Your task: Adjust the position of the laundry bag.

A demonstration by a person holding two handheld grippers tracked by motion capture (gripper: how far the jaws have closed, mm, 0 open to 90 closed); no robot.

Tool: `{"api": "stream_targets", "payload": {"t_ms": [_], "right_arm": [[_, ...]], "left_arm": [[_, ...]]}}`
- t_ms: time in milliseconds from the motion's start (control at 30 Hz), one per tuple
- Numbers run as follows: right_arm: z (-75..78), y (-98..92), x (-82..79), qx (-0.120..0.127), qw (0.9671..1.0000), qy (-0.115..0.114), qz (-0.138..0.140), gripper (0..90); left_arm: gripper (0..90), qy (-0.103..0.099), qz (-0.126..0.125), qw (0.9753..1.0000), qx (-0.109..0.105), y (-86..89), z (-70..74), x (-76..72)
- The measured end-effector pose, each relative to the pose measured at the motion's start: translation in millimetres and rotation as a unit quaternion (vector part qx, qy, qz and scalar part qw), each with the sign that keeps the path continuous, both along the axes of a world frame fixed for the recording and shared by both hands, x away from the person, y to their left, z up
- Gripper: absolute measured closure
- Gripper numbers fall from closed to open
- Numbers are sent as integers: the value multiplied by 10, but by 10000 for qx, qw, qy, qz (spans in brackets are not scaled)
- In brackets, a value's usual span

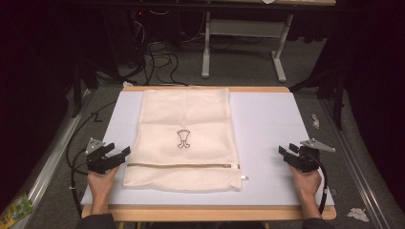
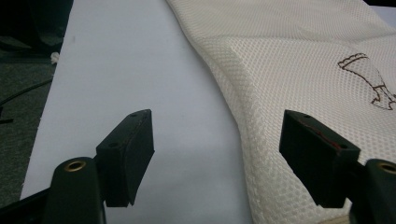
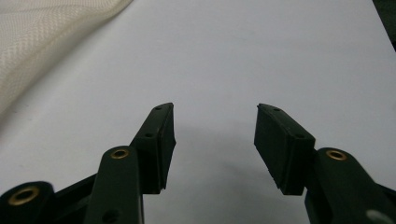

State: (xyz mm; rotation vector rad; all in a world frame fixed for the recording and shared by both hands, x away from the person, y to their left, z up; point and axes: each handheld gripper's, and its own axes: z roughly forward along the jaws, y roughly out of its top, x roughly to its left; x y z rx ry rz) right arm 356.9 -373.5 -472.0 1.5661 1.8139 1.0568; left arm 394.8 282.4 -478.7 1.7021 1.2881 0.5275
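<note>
Two grippers, one bag. Cream mesh bag (image 1: 184,138) lying flat in the middle of the pale mat (image 1: 267,124), long side running near to far, zip (image 1: 181,166) across the near end with its pull (image 1: 243,178) sticking out at the near right corner. Small dark outline logo (image 1: 183,139) about halfway up. Left gripper (image 1: 116,154) parked at the near left, right beside the bag's left edge, pointing right toward it, jaws wide apart and gripping nothing. Up close in the left gripper view: bag's folded edge (image 2: 243,126) running between the two jaws, one jaw over bare mat (image 2: 130,70), the other over mesh; touching or just hovering, can't tell. Same logo (image 2: 371,79) peeking in at the right there. Right gripper (image 1: 288,152) at the near right, well apart from the bag, pointing left, also spread open and empty. Right gripper view: just mat (image 3: 261,56) between and beyond the jaws, with a bit of bag (image 3: 37,37) off in the top left corner. Hands (image 1: 102,179) wrapped round both handles, cables trailing off the near edge. Wooden table edge (image 1: 210,213) showing under the mat, grey carpet (image 1: 239,67) and a table stand (image 1: 241,28) farther back.
</note>
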Motion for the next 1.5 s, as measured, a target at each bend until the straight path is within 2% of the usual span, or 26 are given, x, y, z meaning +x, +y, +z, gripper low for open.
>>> {"api": "stream_targets", "payload": {"t_ms": [33,100,133,233,300,367,433,533,767,833,867,967,1033,1067,1233,1267,1500], "right_arm": [[0,0,0,0,10000,0,0,491],[17,1,-9,172,9998,122,46,508],[22,11,-13,203,9997,155,56,510],[28,43,-20,184,9996,191,100,513],[32,85,-27,339,9989,234,202,517],[39,133,-32,379,9985,237,319,516],[49,185,-33,409,9980,260,403,521],[53,255,-19,469,9970,346,516,525],[79,421,26,516,9953,381,723,530],[93,514,46,516,9941,380,874,548],[99,549,55,529,9933,416,937,562],[109,640,85,577,9912,516,1076,572],[114,710,94,552,9899,558,1179,575],[114,742,101,541,9893,566,1234,575],[117,868,131,555,9870,613,1378,575],[122,942,146,538,9854,625,1491,575],[121,1128,184,510,9829,688,1629,580]], "left_arm": [[279,0,0,10000,0,0,0,0],[279,63,-60,10000,21,-17,-1,-4],[280,94,-109,9998,122,-47,5,-11],[287,125,-153,9997,125,-69,15,-11],[291,186,-213,9995,111,-103,41,-9],[316,206,-219,9995,131,-114,52,-10],[333,184,-199,9993,275,-146,81,-22],[339,229,-255,9991,255,-167,101,-36],[336,302,-321,9988,191,-197,117,-28],[341,302,-315,9988,200,-210,125,-19],[343,240,-252,9992,182,-220,130,-23],[374,280,-328,9989,177,-252,122,-24],[373,316,-334,9987,225,-258,120,-23],[373,403,-323,9984,217,-259,118,-15],[373,493,-310,9981,210,-278,134,-8],[372,551,-340,9975,276,-300,143,5],[337,683,-349,9964,357,-363,143,28]]}}
